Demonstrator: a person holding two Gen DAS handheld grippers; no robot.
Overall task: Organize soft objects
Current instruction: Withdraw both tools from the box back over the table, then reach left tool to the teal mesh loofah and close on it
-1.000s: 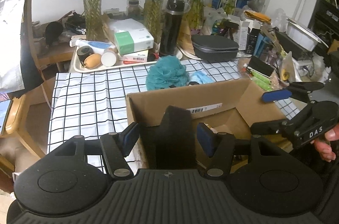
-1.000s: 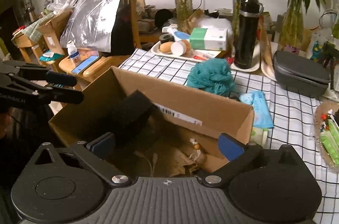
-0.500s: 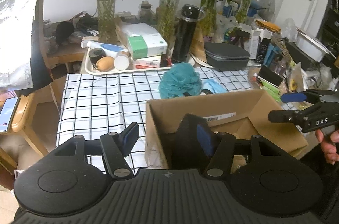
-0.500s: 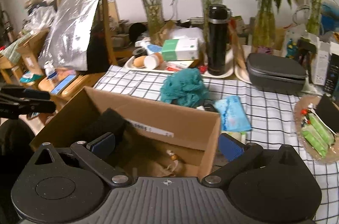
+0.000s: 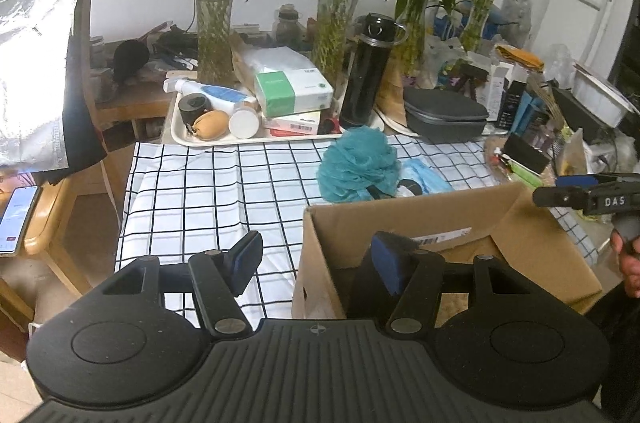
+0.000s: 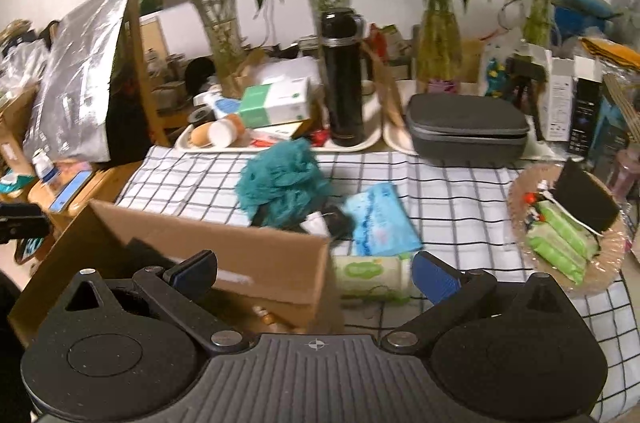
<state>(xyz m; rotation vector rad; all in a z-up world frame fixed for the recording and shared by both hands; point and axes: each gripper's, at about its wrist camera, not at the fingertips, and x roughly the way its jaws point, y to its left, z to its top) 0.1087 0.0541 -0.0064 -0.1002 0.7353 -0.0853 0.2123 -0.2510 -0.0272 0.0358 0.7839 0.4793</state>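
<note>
The teal mesh bath pouf (image 6: 286,183) lies on the checked worktop (image 6: 452,199) just behind the cardboard box (image 6: 248,255), touching a blue soft pack (image 6: 380,219). It looks feather-light and springy, so it should squash easily; a pinch deep into its bunched middle would likely hold better than the loose frills. The right gripper (image 6: 314,273) is spread and empty, the box's corner between its fingers. The left gripper (image 5: 316,259) is also spread; a black spongy block (image 5: 362,279) in the box seems to sit behind it, unheld.
</note>
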